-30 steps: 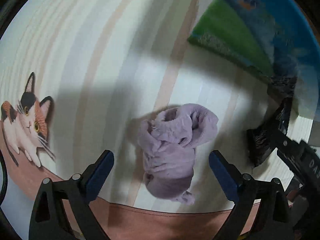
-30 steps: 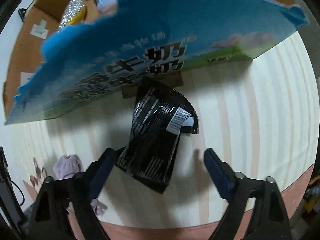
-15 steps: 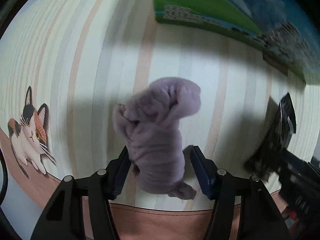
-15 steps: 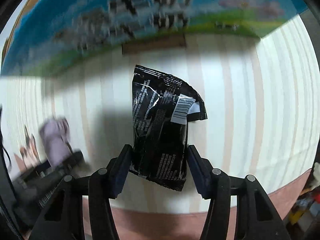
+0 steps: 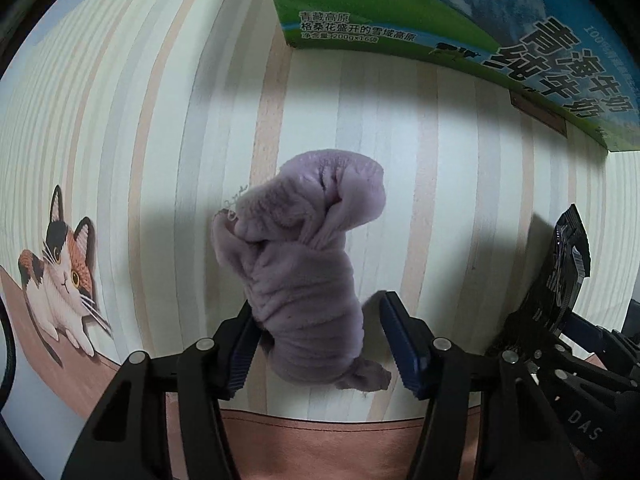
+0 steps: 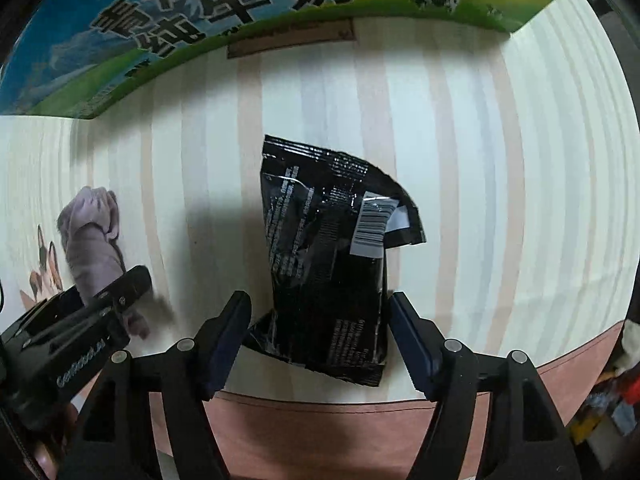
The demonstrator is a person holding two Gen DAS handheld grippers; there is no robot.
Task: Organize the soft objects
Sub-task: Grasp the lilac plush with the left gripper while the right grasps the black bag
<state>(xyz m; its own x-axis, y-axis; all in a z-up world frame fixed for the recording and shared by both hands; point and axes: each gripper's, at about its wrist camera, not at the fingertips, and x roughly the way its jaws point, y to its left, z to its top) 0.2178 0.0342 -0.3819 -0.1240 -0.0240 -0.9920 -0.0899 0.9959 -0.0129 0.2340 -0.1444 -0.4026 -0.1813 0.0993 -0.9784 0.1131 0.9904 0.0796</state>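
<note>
My left gripper (image 5: 318,344) pinches the low end of the lilac sock bundle (image 5: 308,264), its left pad pressed into the cloth, the right pad close beside it though I cannot tell if it touches. My right gripper (image 6: 320,338) closes around the black foil packet (image 6: 334,276), jaws near its sides, contact uncertain. Both things stand on the striped mat (image 5: 460,184), short of the milk carton box (image 5: 460,16). I judge both need a firm squeeze before lifting toward the box: the sock compresses, the foil slips, so I grip low and lift straight.
</note>
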